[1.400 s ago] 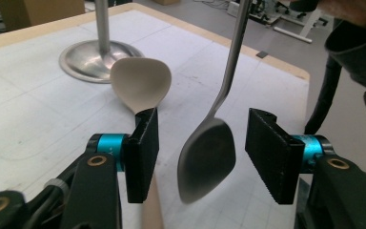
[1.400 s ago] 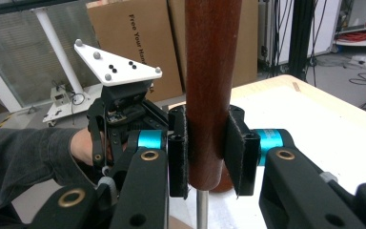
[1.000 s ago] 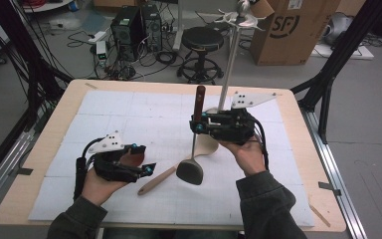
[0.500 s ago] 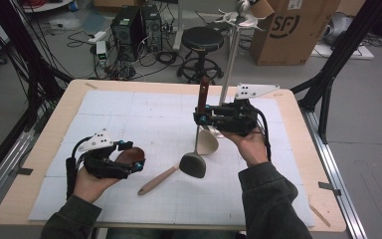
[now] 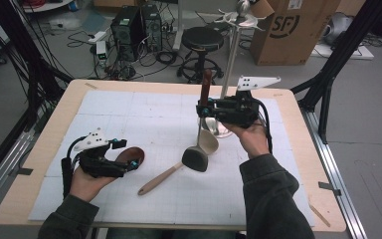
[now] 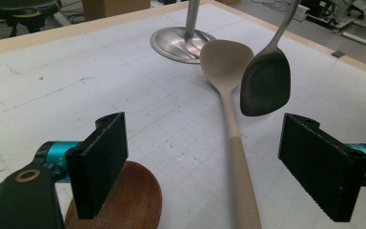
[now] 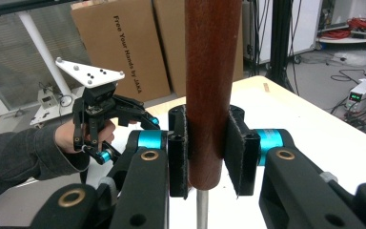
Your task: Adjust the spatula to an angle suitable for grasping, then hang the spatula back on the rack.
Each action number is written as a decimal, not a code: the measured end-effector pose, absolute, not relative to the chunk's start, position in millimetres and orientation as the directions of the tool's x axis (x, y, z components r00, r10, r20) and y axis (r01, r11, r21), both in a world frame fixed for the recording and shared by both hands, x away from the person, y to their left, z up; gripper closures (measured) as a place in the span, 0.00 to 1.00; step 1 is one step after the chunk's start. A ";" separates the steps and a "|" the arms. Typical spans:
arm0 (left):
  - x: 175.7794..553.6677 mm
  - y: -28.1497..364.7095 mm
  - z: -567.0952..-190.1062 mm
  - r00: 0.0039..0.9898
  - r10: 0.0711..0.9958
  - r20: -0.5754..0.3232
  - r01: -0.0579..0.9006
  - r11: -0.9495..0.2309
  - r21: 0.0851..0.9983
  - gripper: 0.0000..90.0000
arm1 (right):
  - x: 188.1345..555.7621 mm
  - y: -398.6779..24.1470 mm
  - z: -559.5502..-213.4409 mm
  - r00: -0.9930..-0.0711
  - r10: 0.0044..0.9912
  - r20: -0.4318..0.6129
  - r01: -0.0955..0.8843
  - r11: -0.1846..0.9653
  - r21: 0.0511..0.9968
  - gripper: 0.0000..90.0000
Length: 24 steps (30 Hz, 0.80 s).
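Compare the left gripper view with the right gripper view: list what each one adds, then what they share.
Left gripper view adds: a beige spoon lying on the table, a dark spatula head hanging above it, the stand's metal base, and a brown wooden piece under one jaw.

Right gripper view adds: the right gripper shut on a red-brown wooden handle, and cardboard boxes behind.

Shared: the white table mat and the left gripper, whose jaws have just been opening and clamp nothing.

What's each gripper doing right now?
Left gripper: open, jaws just been opening, nothing between them.
Right gripper: shut on the spatula handle.
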State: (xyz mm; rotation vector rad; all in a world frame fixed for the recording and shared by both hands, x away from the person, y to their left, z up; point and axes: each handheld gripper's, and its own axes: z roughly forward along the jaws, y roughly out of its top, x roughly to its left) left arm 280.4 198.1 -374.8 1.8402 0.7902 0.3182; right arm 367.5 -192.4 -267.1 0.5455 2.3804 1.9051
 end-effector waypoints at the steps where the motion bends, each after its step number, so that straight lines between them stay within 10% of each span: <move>1: 280.4 198.2 -374.7 0.745 0.651 -0.144 0.368 -0.222 0.903 0.20 | 368.2 -192.8 -266.0 -0.937 0.299 0.181 0.242 0.180 0.954 0.82; 24: 280.0 198.6 -376.0 0.746 0.652 -0.133 0.365 -0.233 0.901 0.19 | 389.3 -203.3 -259.2 -0.922 0.341 0.182 0.257 0.190 0.947 0.82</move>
